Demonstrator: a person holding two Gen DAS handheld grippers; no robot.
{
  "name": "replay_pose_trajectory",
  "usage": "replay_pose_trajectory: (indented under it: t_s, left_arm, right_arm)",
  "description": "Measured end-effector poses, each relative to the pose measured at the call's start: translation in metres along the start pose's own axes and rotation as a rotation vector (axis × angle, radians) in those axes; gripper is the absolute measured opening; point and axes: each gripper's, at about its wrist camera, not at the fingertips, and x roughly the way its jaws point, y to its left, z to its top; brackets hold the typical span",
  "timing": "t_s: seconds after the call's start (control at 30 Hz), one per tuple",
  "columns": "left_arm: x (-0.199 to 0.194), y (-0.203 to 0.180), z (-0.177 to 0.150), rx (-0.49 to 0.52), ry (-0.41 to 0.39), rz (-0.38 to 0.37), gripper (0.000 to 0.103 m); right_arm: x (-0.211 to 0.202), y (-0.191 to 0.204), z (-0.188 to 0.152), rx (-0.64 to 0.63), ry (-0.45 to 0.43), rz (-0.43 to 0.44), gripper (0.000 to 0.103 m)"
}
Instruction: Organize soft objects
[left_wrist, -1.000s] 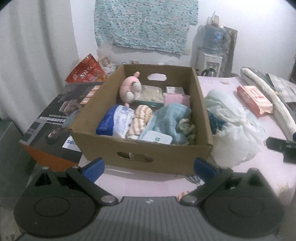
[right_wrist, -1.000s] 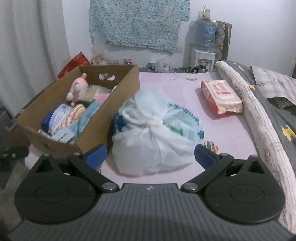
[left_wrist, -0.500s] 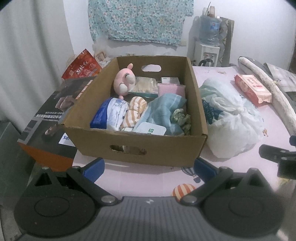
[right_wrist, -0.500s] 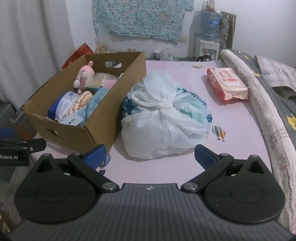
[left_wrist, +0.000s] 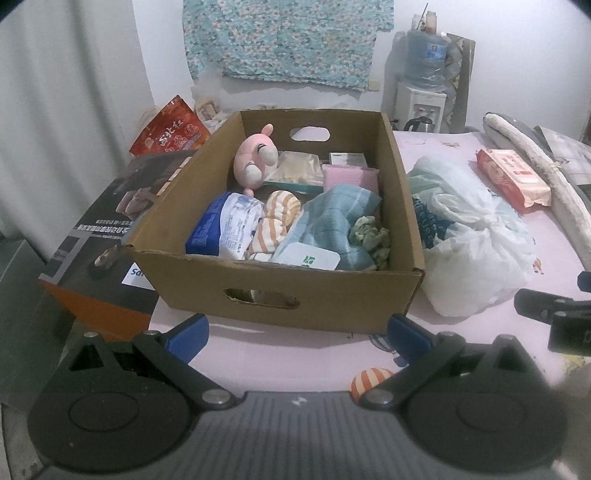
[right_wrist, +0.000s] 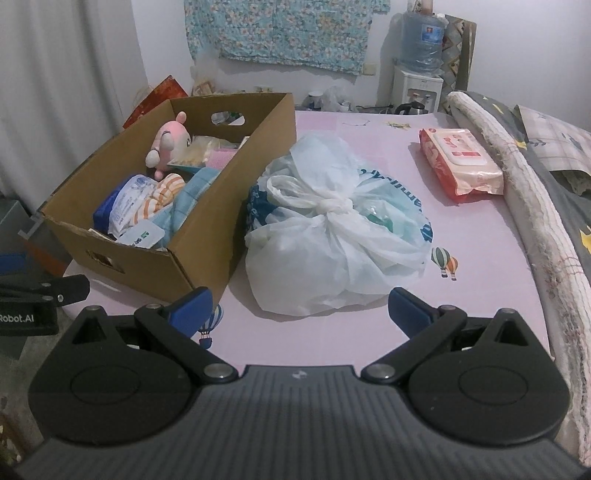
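While cardboard box (left_wrist: 291, 295) already packed — pink plush (left_wrist: 255, 158), striped cloth (left_wrist: 275, 218), blue towel (left_wrist: 332, 221), tissue packs inside — job looks mostly done, by my read. Left outside box: tied white plastic bag (right_wrist: 332, 236) touching box's right wall; pink wipes pack (right_wrist: 460, 162) well beyond bag, far from box, both on pink bed sheet (right_wrist: 332, 343). Left tongs (left_wrist: 297, 328) spread apart, empty, just before box's near wall. Right tongs (right_wrist: 299, 308) spread apart, empty, just before bag.
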Motion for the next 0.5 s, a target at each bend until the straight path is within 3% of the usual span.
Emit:
replay_pose_trajectory:
  t_s: [0.5]
  left_arm:
    - [0.0015, -0.0003, -0.0008, 0.004, 0.005, -0.005, 0.103]
  right_arm:
    - [0.0034, 0.0055, 0.0017, -0.014, 0.012, 0.004, 0.102]
